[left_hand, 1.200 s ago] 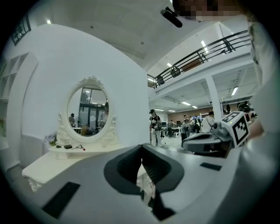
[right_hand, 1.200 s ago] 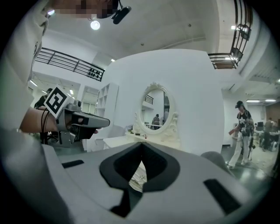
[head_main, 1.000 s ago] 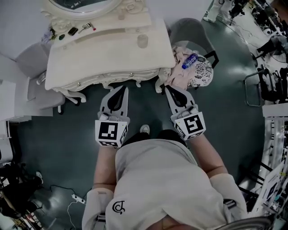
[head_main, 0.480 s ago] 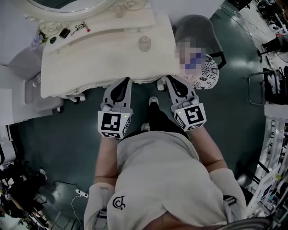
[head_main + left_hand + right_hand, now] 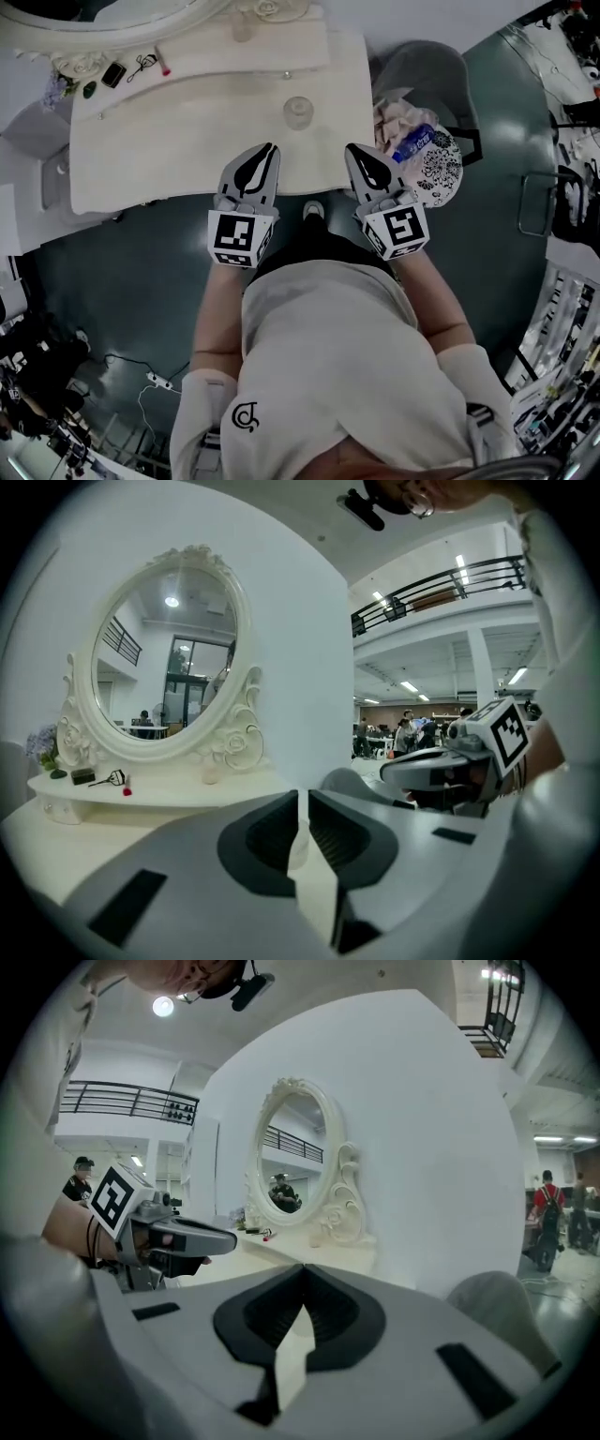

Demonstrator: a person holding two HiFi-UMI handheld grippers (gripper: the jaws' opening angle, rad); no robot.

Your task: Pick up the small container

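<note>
The small clear container stands upright on the cream dressing table, toward its right side. My left gripper reaches over the table's front edge, just short of the container and to its left. Its jaws are shut, with only a thin slit between the pads and nothing held, as the left gripper view shows. My right gripper hangs over the table's right front corner, to the right of the container. It is shut and empty. Each gripper appears in the other's view.
An oval mirror in an ornate frame rises at the table's back. Its raised shelf carries a small jar and several dark items. A grey chair to the right holds clothes and a blue bottle.
Both grippers have moved forward together, from over the floor in front of the table to over its front edge. The table and container now lie closer below me.
</note>
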